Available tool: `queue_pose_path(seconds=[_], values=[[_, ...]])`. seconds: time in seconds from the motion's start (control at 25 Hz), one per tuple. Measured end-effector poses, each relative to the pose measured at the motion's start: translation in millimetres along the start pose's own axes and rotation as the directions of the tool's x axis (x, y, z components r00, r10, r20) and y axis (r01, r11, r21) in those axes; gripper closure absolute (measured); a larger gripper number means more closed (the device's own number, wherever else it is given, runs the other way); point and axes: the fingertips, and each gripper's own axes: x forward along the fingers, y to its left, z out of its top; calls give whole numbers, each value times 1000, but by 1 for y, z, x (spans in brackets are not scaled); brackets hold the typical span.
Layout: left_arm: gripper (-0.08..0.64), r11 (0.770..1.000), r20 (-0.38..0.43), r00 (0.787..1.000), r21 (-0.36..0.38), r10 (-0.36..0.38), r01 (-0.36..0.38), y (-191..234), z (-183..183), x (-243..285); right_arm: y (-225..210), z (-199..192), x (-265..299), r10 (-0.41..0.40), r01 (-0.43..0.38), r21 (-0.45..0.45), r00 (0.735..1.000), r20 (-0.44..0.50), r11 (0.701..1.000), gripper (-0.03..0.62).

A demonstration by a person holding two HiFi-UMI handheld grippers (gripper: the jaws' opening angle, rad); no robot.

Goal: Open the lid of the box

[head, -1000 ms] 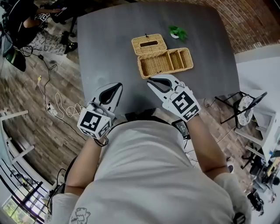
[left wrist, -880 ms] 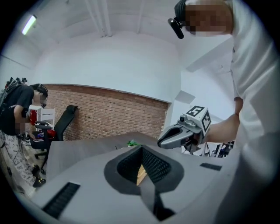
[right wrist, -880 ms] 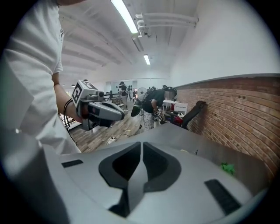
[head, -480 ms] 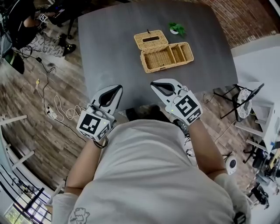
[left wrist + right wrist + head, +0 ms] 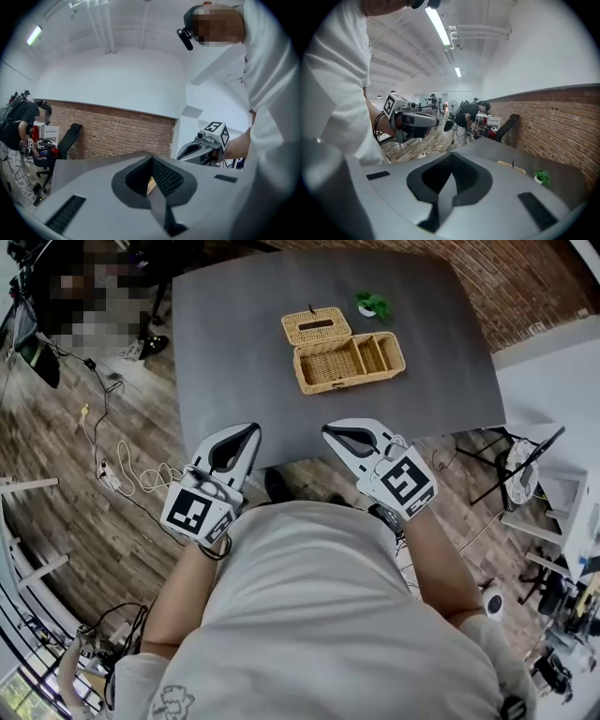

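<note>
A wicker box (image 5: 349, 360) stands on the dark grey table (image 5: 234, 352) with its compartments showing. Its lid (image 5: 319, 326) lies flipped back flat behind it; the lid's edge (image 5: 511, 165) also shows in the right gripper view. My left gripper (image 5: 251, 427) hovers at the table's near edge, shut and holding nothing. My right gripper (image 5: 330, 431) is beside it, a good way short of the box, also shut and holding nothing. In each gripper view the jaws meet at their tips, the left gripper (image 5: 151, 159) and the right gripper (image 5: 451, 157).
A small potted plant (image 5: 372, 306) stands just behind the box at the right. White cables (image 5: 131, 470) lie on the wooden floor to the left. A folding chair (image 5: 520, 465) stands right of the table. A person sits at the far left.
Both grippers have drawn back from the box to the table's near edge. The box looks farther away. Its lid stays flipped open.
</note>
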Motion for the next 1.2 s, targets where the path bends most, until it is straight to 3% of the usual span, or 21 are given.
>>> queue_pose_path(seconds=[0.84, 1.04, 1.2], values=[[549, 994, 32, 993, -5, 113, -113, -179, 3, 22, 29, -40, -173, 33, -32, -11, 984, 173, 999, 588], [549, 991, 34, 991, -6, 133, -133, -205, -1, 17, 42, -45, -196, 67, -63, -26, 979, 190, 998, 588], [549, 989, 25, 989, -11, 147, -147, -214, -6, 16, 44, -47, -207, 47, -46, -8, 975, 218, 999, 588]])
